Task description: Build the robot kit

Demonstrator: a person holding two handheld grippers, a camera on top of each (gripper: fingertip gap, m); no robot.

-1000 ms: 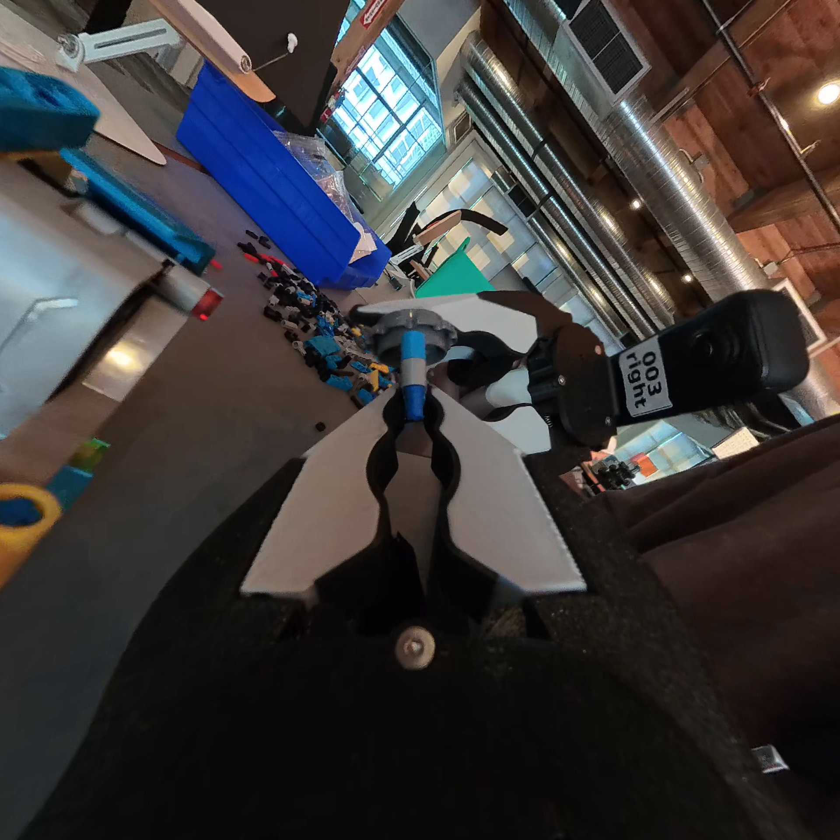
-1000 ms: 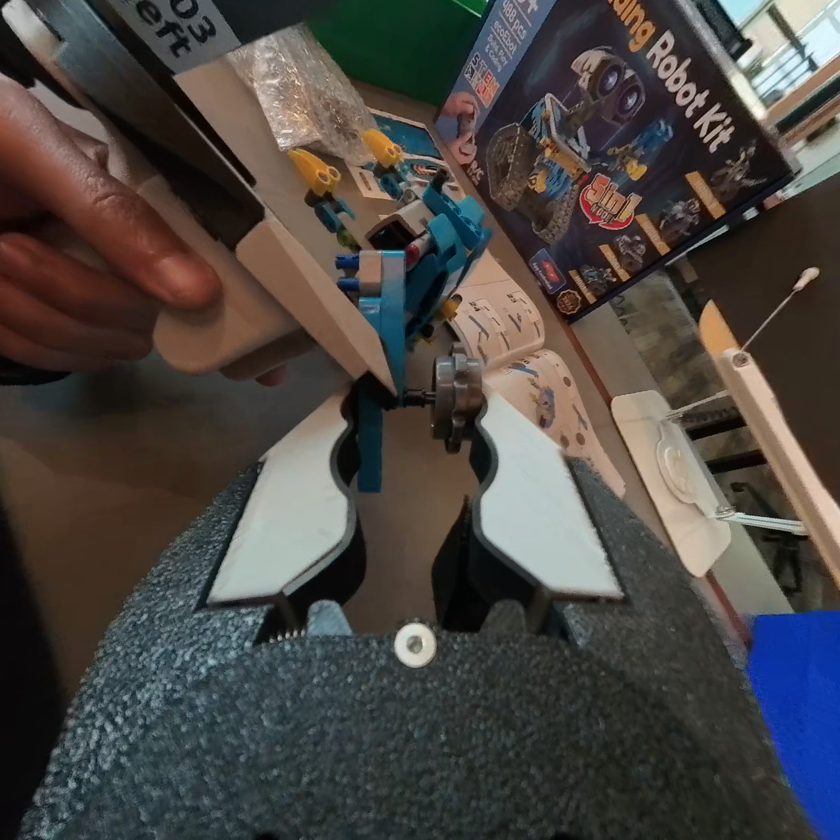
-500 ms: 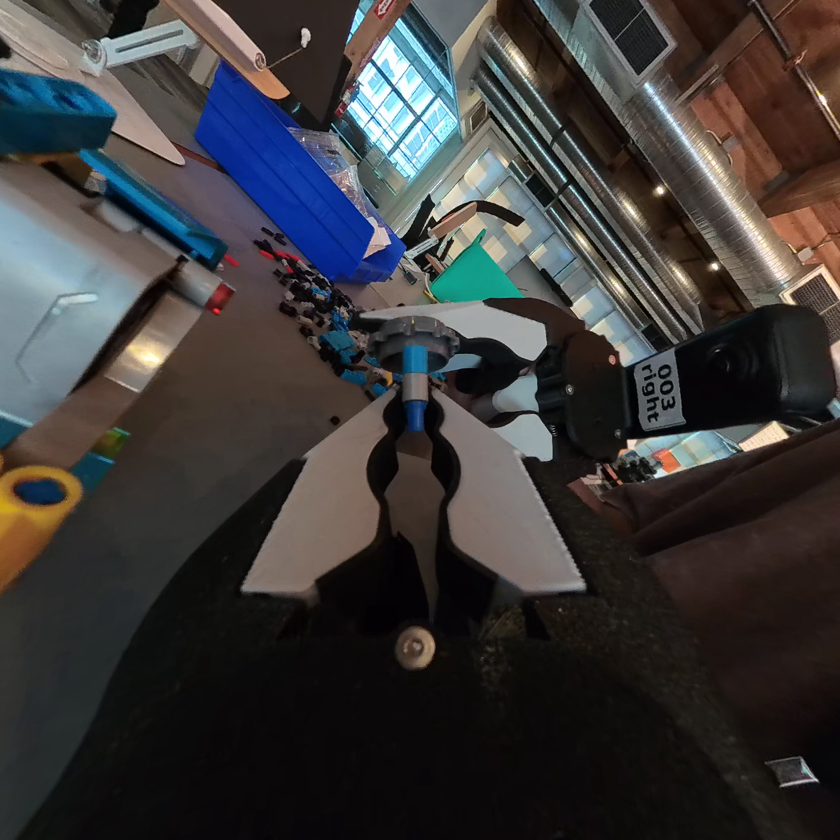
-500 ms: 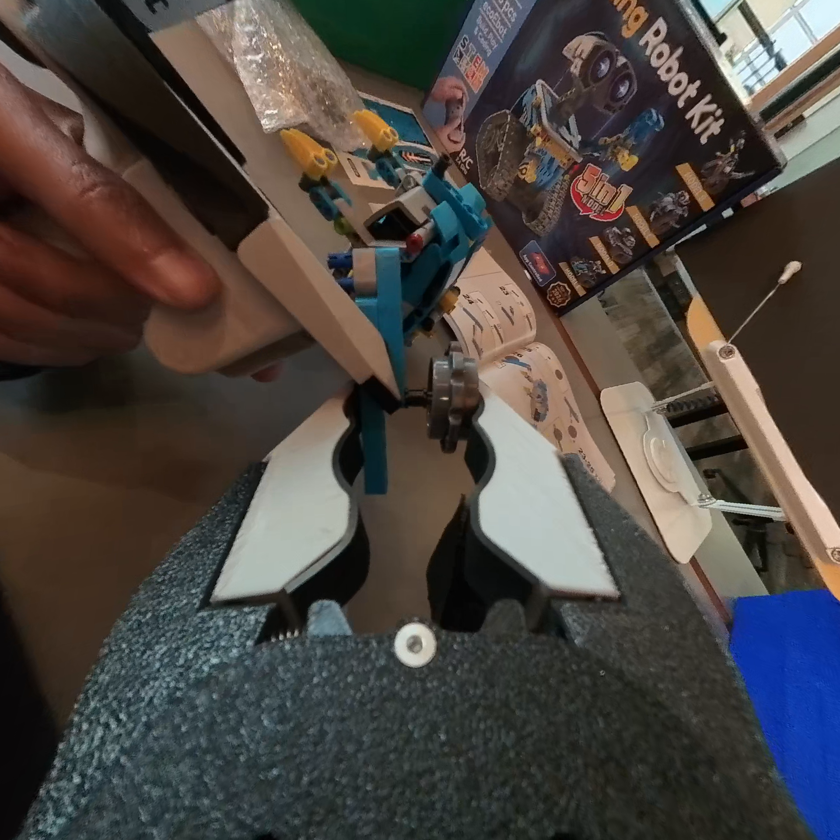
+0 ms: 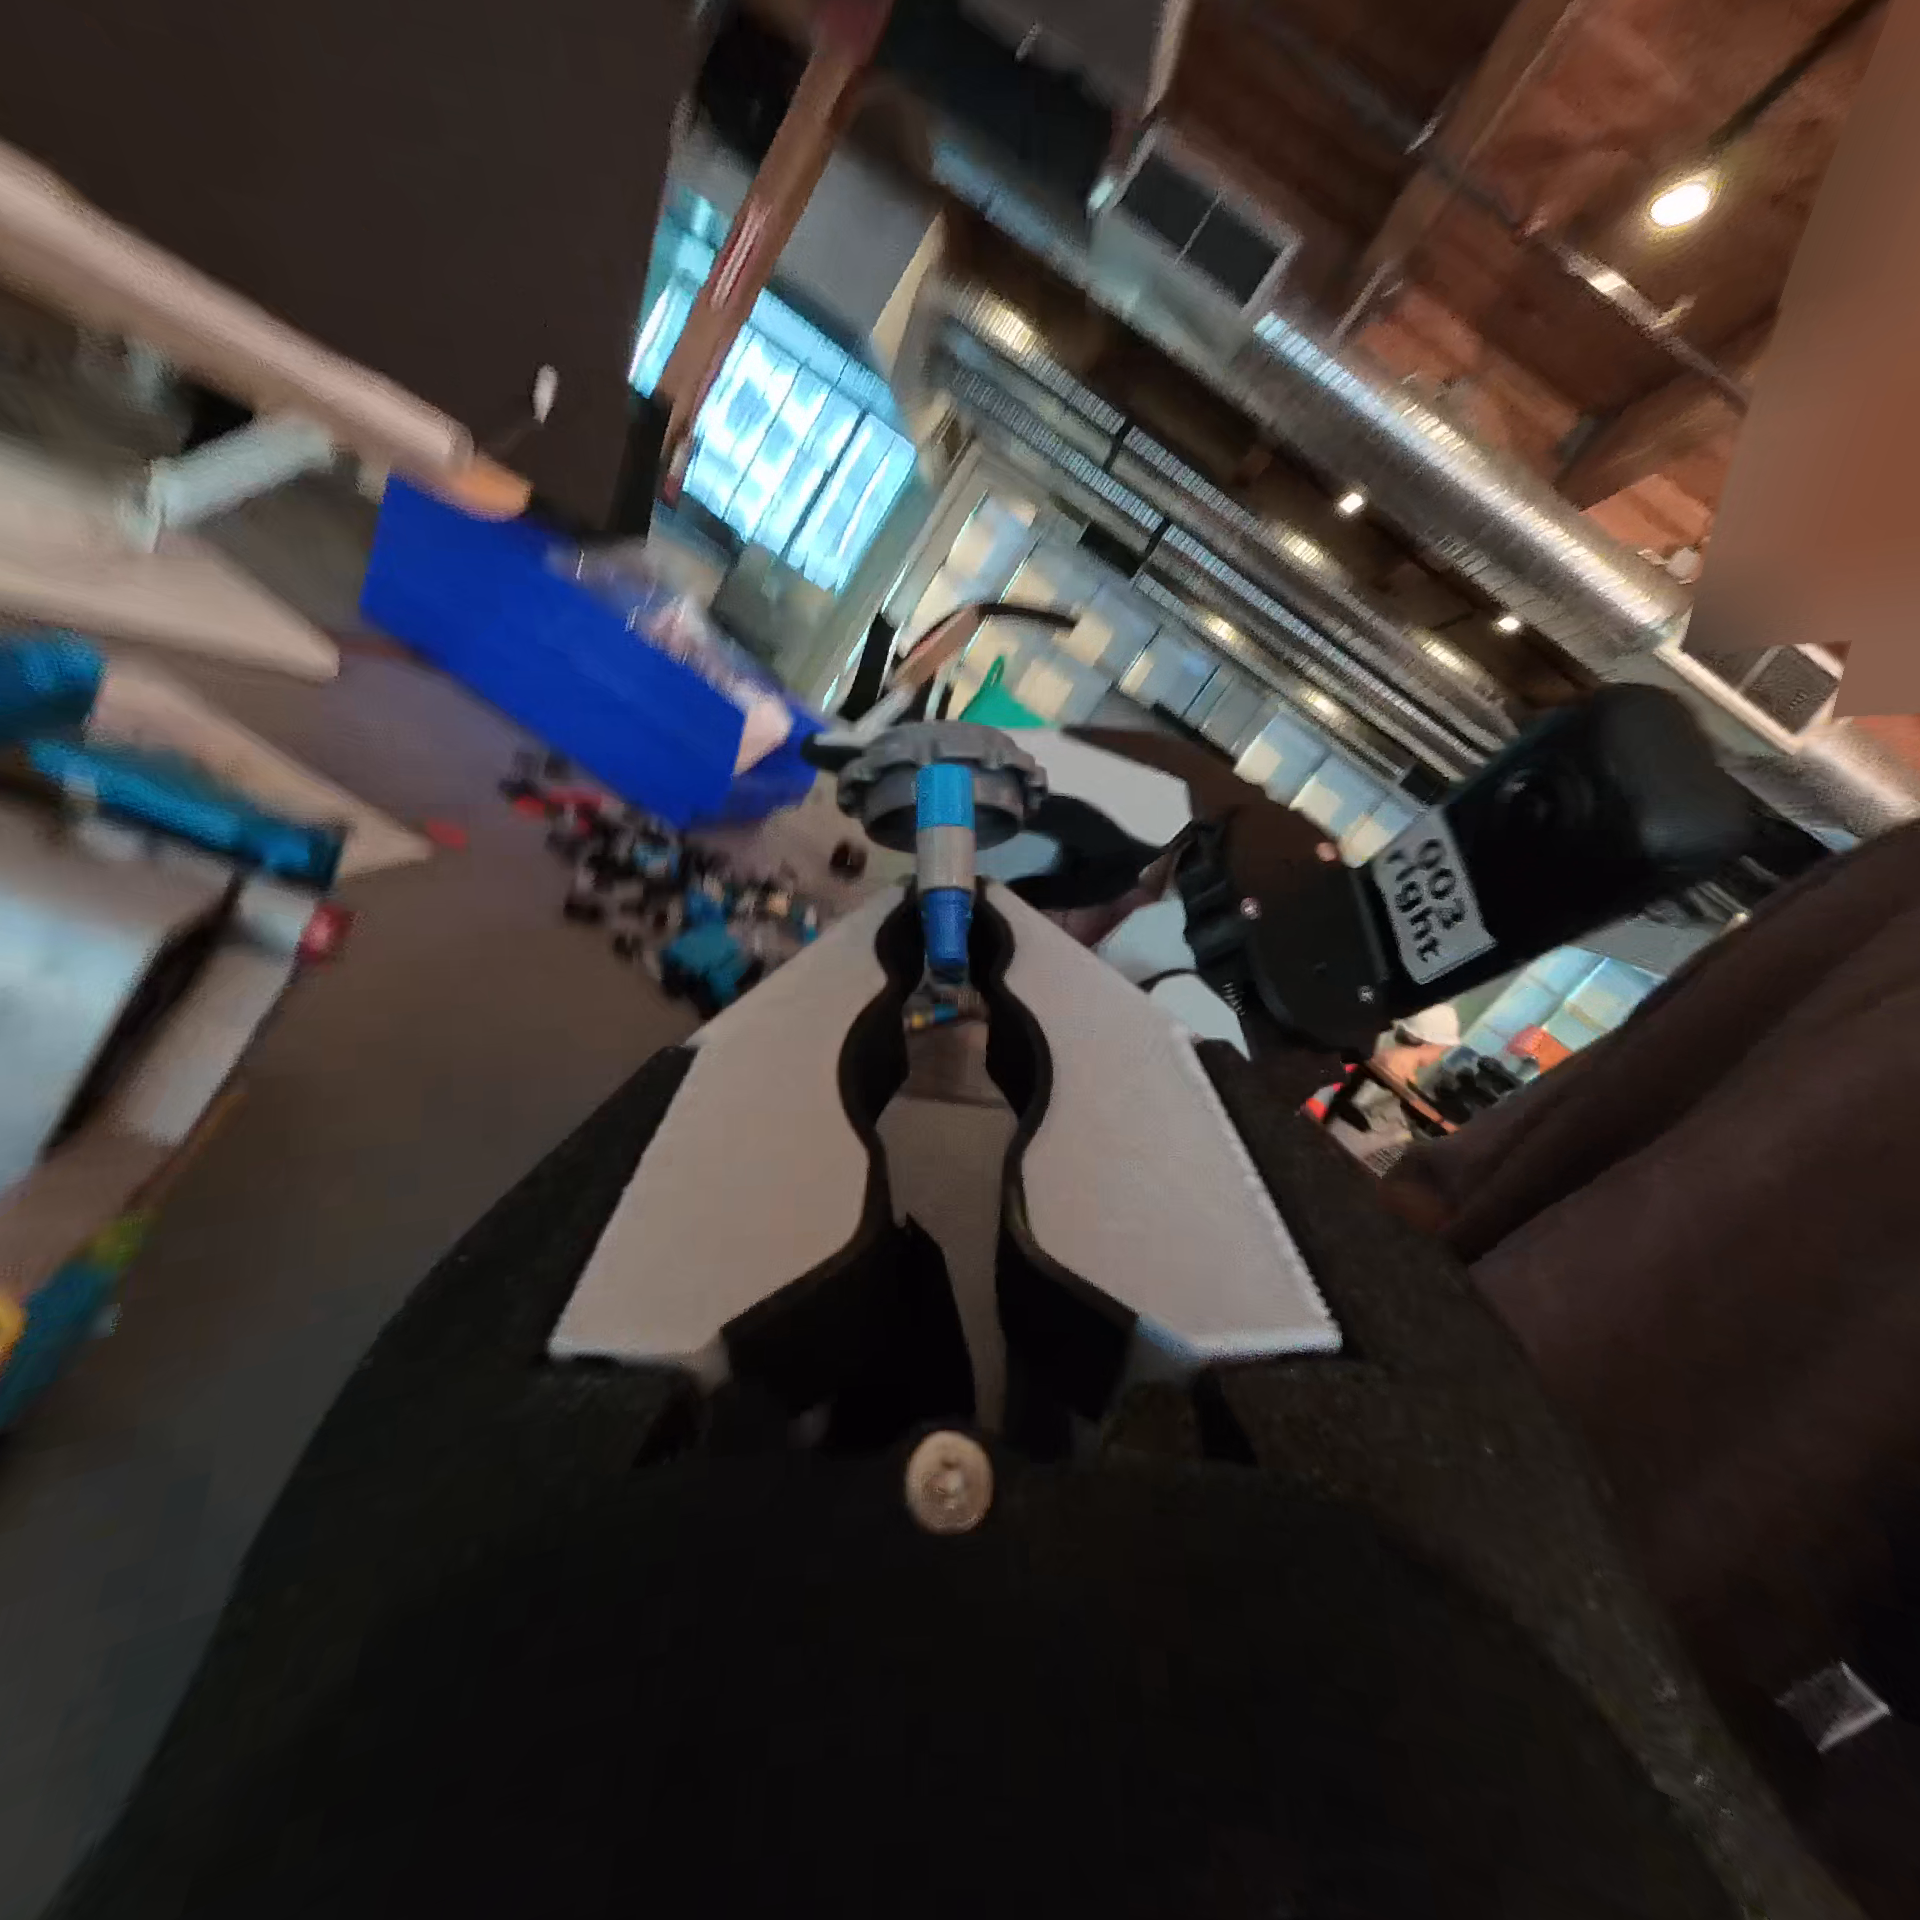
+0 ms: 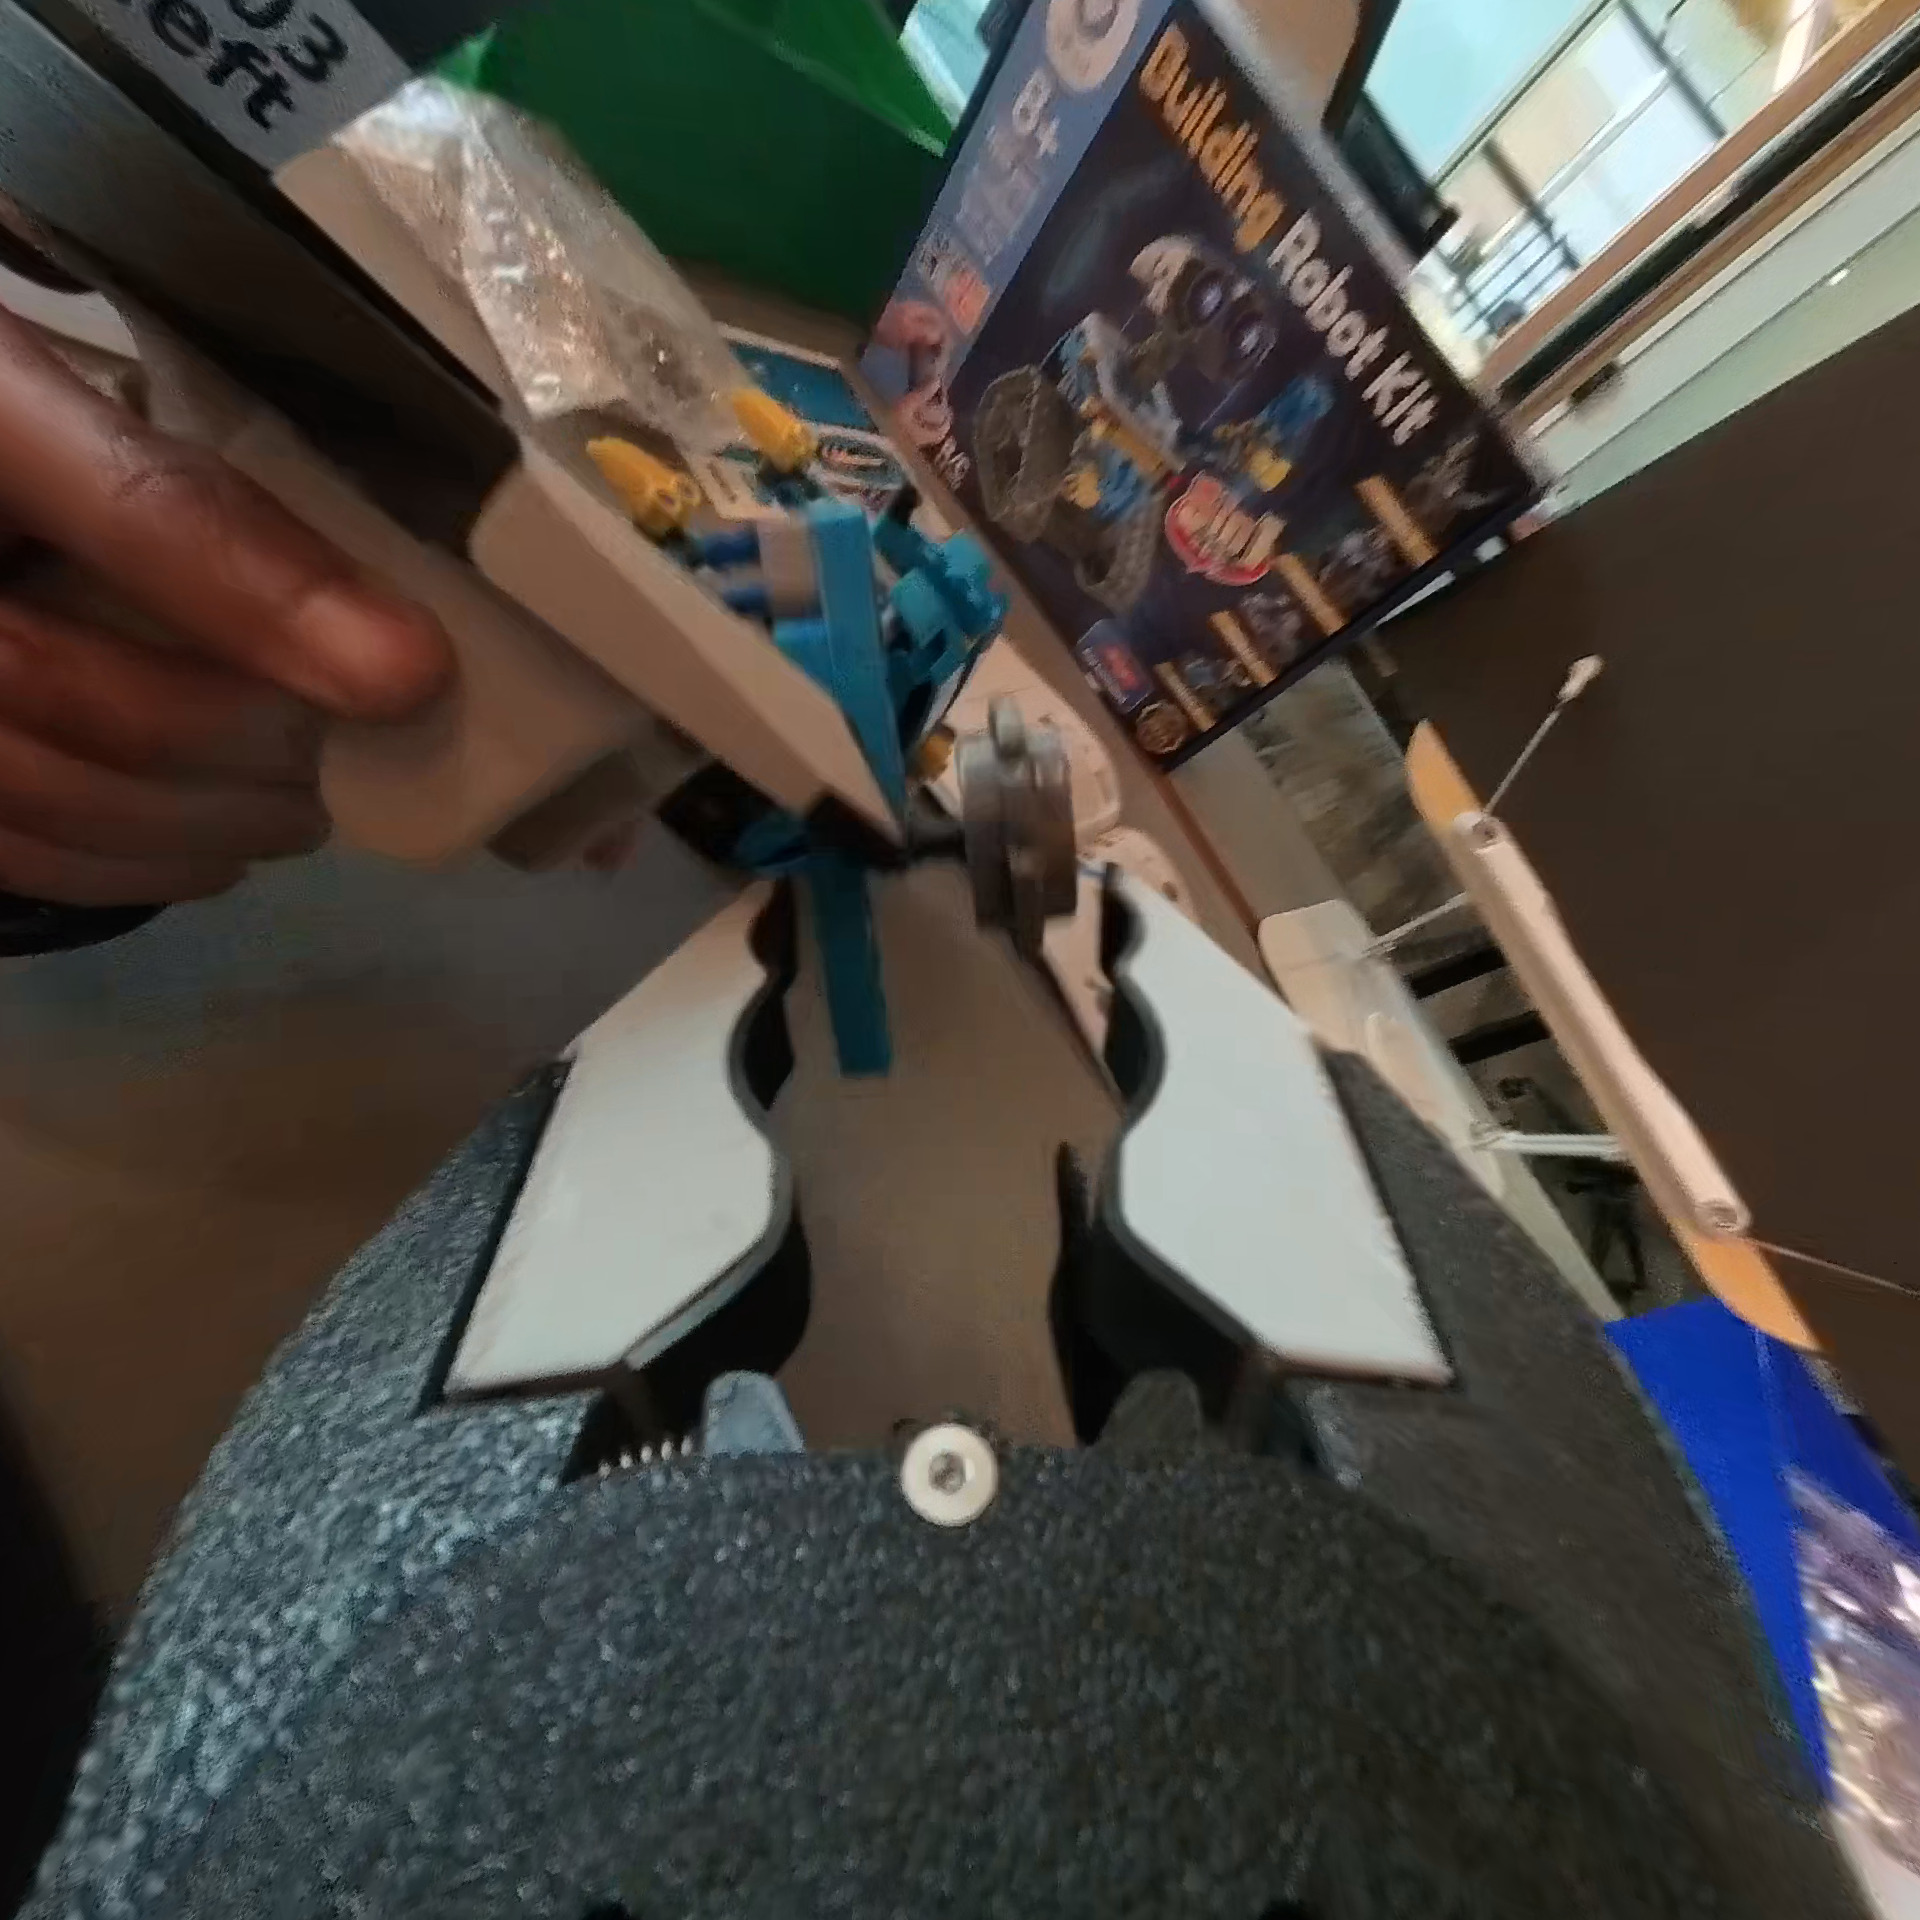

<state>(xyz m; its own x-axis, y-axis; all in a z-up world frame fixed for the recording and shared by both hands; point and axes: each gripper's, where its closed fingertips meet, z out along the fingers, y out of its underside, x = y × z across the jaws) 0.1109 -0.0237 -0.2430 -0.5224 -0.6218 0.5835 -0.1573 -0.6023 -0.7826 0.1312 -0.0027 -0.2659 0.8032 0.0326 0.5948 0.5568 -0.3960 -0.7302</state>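
Observation:
My left gripper (image 5: 943, 914) is shut on a blue toy-brick assembly (image 6: 862, 665) and holds it above the table. A blue and grey pin (image 5: 943, 852) sticks out past its tips, with a grey gear (image 5: 940, 779) on the far end. In the right wrist view my right gripper (image 6: 940, 914) is open. The gear (image 6: 1013, 821) sits just ahead of its tips, apart from the right finger. A blue beam (image 6: 852, 966) hangs by the left finger. A hand (image 6: 187, 623) grips the left gripper's body. The right gripper's body (image 5: 1309, 935) shows behind the gear.
A blue bin (image 5: 561, 623) and a pile of loose toy pieces (image 5: 675, 894) lie on the dark table. A printed kit box (image 6: 1195, 395) stands behind, with a green bin (image 6: 727, 125), a clear plastic bag (image 6: 561, 260) and a white tray (image 6: 1340, 966) nearby. Only a small space, under 4 cm, lies between the two pairs of fingers.
My right gripper's fingers have spread a little and no longer press the gear and beam. Both views have swung and are blurred. The left gripper keeps its hold.

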